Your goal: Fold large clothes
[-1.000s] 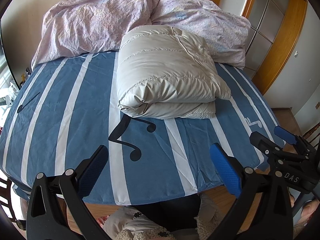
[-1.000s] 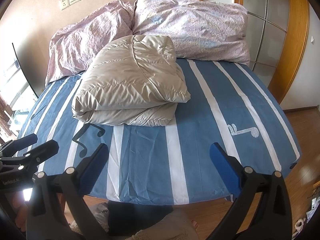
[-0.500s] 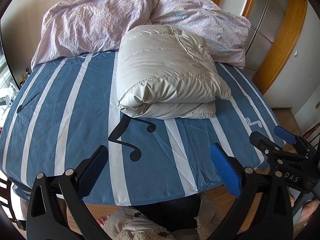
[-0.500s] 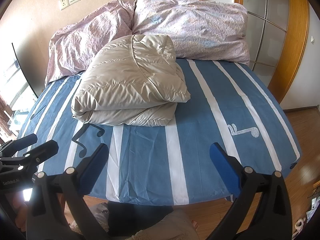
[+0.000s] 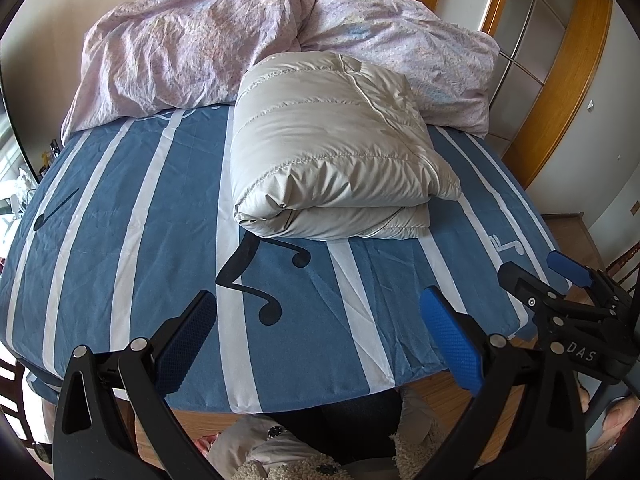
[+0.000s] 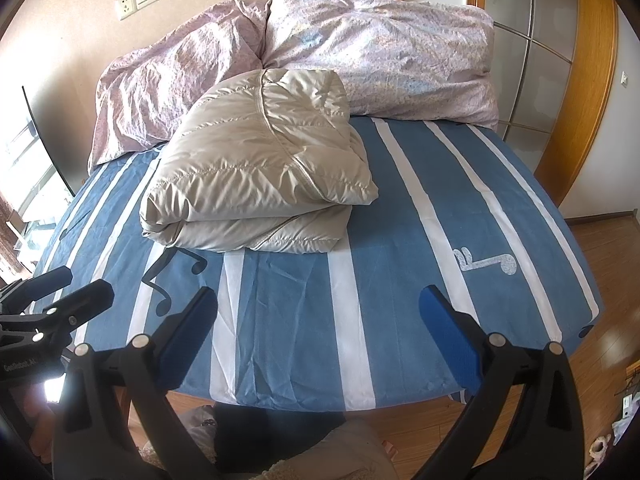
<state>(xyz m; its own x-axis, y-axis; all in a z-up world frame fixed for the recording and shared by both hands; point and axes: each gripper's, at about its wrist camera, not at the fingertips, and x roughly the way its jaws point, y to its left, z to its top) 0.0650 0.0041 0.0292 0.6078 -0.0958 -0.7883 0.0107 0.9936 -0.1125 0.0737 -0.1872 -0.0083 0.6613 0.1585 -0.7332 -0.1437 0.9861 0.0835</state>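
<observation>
A grey puffer jacket (image 5: 332, 152) lies folded in a thick bundle on the blue striped bed (image 5: 120, 216), its folded edge toward me. In the right wrist view the same jacket (image 6: 260, 164) sits left of centre on the bed (image 6: 420, 216). My left gripper (image 5: 318, 334) hangs open over the bed's near edge, well short of the jacket, nothing between its fingers. My right gripper (image 6: 318, 334) is open too, likewise above the near edge. Each gripper shows in the other's view: the right gripper (image 5: 560, 280) at the right side, the left gripper (image 6: 52, 292) at the left side.
A crumpled pink duvet (image 5: 224, 40) is heaped along the head of the bed behind the jacket. A wooden-framed sliding door (image 6: 560, 60) stands to the right. Wood floor (image 6: 612, 280) runs beside the bed. A person's legs and clothing (image 5: 304, 440) show below the grippers.
</observation>
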